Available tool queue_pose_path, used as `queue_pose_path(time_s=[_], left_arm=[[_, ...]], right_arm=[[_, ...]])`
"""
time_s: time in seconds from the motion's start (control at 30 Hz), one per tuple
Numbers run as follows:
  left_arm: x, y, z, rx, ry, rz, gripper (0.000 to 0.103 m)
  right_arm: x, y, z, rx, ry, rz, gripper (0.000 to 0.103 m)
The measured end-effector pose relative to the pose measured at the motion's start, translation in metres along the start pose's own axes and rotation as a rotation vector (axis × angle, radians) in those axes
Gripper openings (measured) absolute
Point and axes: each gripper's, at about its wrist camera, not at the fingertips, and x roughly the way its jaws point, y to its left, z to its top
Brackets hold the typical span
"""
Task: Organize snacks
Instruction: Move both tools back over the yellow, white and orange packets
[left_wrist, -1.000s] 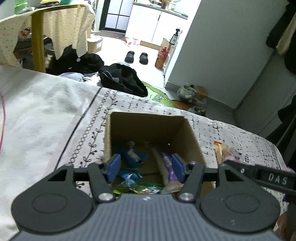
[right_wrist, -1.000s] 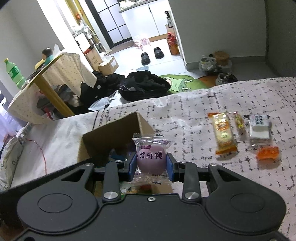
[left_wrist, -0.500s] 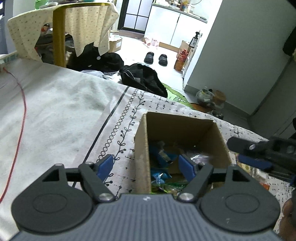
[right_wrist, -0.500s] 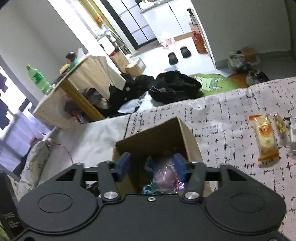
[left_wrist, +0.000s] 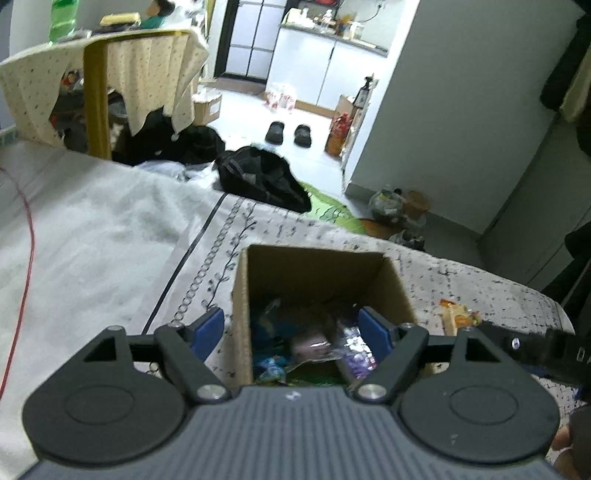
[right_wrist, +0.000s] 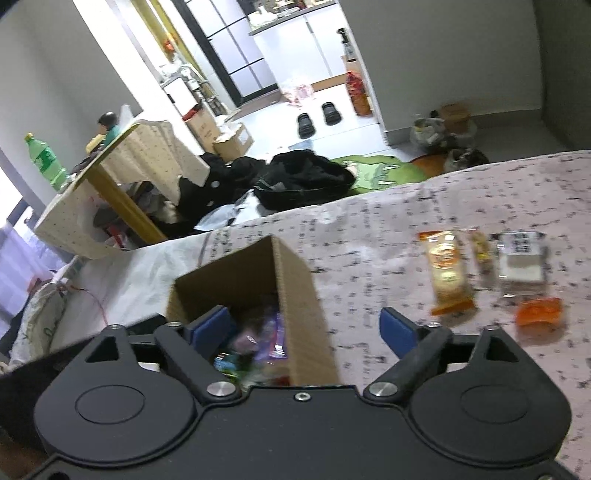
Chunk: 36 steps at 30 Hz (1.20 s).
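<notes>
An open cardboard box (left_wrist: 317, 266) stands on the patterned bedspread and holds several snack packets, among them a purple mochi packet (left_wrist: 314, 341). The box also shows in the right wrist view (right_wrist: 295, 288). My left gripper (left_wrist: 291, 330) is open and empty, its jaws straddling the box's left wall. My right gripper (right_wrist: 306, 326) is open and empty, its jaws straddling the box's right wall. On the bedspread to the right lie an orange cake packet (right_wrist: 447, 271), a thin nut bar (right_wrist: 480, 254), a white packet (right_wrist: 521, 260) and a small orange packet (right_wrist: 539, 312).
A red cable (left_wrist: 26, 236) runs over the white blanket at the left. Beyond the bed's far edge lie a black bag (left_wrist: 262, 179), slippers (left_wrist: 290, 133) and a cloth-covered table (left_wrist: 110, 70).
My right gripper carried the purple mochi packet over the box, opened, and the packet now lies inside. It then shifted right. My left gripper shifted left and opened wider.
</notes>
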Motion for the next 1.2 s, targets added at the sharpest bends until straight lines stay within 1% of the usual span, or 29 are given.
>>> queue_pose_path(time_s=[0.07,0.17,0.4,0.73,0.9,0.93,1.07,1.13,1.2], left_arm=[[-0.002,-0.006,-0.001,0.016,-0.013,0.011,0.083],[-0.002,-0.015,-0.001,0.042,-0.005,-0.014,0.084],[0.000,-0.042,-0.005,0.111,0.014,-0.046,0.088],[0.005,-0.085,-0.005,0.167,0.040,-0.136,0.089],[0.010,-0.111,-0.003,0.204,0.045,-0.160,0.089],[0.011,-0.116,-0.004,0.208,0.047,-0.169,0.089],[0.018,-0.132,-0.005,0.225,0.060,-0.193,0.088],[0.022,-0.140,-0.005,0.241,0.065,-0.196,0.088],[0.026,-0.146,-0.006,0.254,0.069,-0.202,0.088]], right_arm=[[-0.004,-0.007,-0.001,0.000,0.005,-0.013,0.093],[-0.010,-0.015,-0.001,-0.020,0.006,-0.026,0.096],[-0.029,-0.039,-0.002,-0.034,-0.025,-0.078,0.103],[-0.041,-0.084,-0.006,0.016,-0.036,-0.160,0.103],[-0.042,-0.103,-0.007,0.057,-0.037,-0.195,0.103],[-0.043,-0.106,-0.007,0.064,-0.037,-0.198,0.102],[-0.043,-0.120,-0.006,0.085,-0.035,-0.224,0.093],[-0.042,-0.126,-0.006,0.099,-0.028,-0.221,0.090],[-0.040,-0.134,-0.006,0.117,-0.024,-0.211,0.084]])
